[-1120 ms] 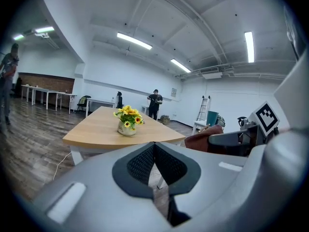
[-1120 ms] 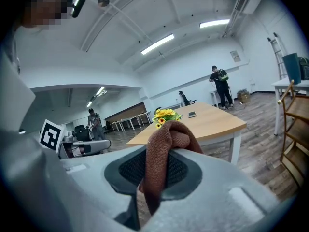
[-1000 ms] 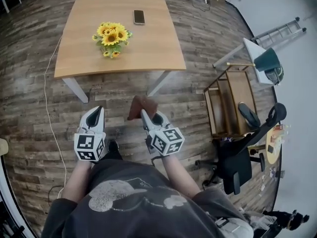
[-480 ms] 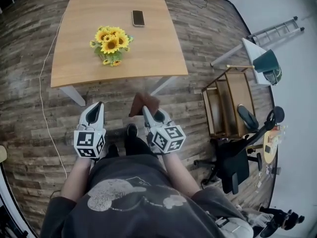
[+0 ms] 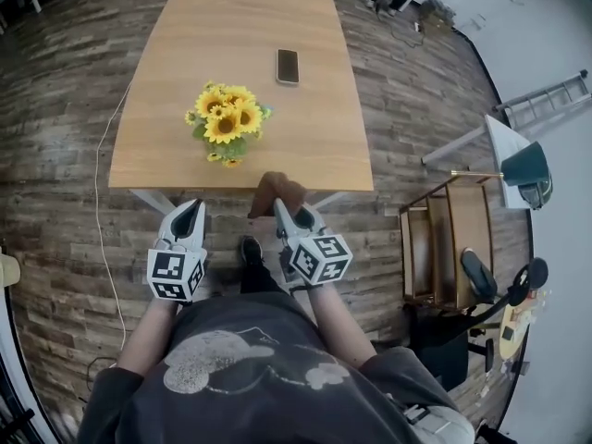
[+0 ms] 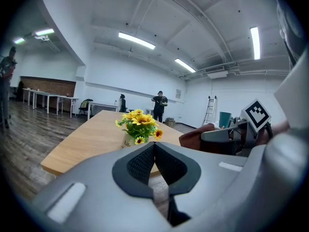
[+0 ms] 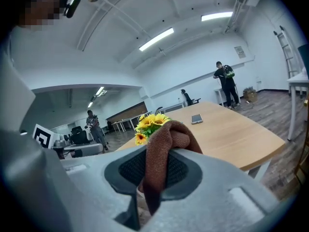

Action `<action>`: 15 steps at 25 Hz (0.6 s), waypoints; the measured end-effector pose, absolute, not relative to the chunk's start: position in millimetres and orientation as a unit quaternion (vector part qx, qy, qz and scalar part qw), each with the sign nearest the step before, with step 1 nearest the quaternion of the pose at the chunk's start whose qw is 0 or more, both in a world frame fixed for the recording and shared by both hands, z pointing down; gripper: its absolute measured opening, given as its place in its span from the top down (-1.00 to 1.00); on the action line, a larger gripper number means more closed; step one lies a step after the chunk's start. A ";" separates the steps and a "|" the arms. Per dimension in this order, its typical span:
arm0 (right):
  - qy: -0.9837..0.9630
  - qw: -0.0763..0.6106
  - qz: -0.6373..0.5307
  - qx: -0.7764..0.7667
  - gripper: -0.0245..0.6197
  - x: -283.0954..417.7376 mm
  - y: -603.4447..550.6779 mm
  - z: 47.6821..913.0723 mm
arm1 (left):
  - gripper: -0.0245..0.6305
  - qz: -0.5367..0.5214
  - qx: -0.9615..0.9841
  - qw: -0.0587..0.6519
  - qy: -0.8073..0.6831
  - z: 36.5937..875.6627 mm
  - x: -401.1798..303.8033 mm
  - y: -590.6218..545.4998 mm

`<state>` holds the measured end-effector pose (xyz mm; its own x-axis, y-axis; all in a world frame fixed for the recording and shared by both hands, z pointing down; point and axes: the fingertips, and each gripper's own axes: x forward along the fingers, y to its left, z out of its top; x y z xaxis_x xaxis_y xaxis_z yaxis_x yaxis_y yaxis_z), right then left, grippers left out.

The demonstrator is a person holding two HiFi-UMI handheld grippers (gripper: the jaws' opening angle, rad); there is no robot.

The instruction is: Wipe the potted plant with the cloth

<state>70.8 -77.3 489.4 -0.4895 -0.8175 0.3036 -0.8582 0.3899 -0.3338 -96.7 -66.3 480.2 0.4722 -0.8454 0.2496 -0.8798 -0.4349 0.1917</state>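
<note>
Clothing: dark grey short-sleeved T-shirt (image 5: 245, 387) with a pale grey blotchy print across the chest. Dark trousers (image 5: 262, 280), dark shoe (image 5: 249, 247).

Left hand-held gripper (image 5: 190, 209) and right hand-held gripper (image 5: 279, 209): same build, pale grey moulded shells tapering toward the tip. Black mesh-textured pads (image 6: 141, 164) sit in a dark rounded recess. Each carries a white cube (image 5: 174, 274) at the rear, with black square markers on its faces.

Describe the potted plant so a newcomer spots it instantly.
Find the wooden table ahead of the person. Near its closest edge, left of centre, stands the potted plant, a bunch of yellow sunflowers; the only other item, a dark phone, lies flat farther back.
</note>
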 end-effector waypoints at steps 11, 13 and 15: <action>-0.840 0.044 0.235 0.488 0.76 119.4 -159.9 486.1 | 0.86 0.066 0.832 0.136 -0.533 480.5 -66.8 -130.5; -0.842 0.047 0.237 0.482 0.76 121.2 -171.0 488.9 | 0.84 0.074 0.826 0.134 -0.542 485.8 -67.0 -137.8; -0.847 0.053 0.238 0.473 0.76 119.9 -180.0 492.5 | 0.64 0.086 0.816 0.123 -0.558 491.7 -68.4 -144.4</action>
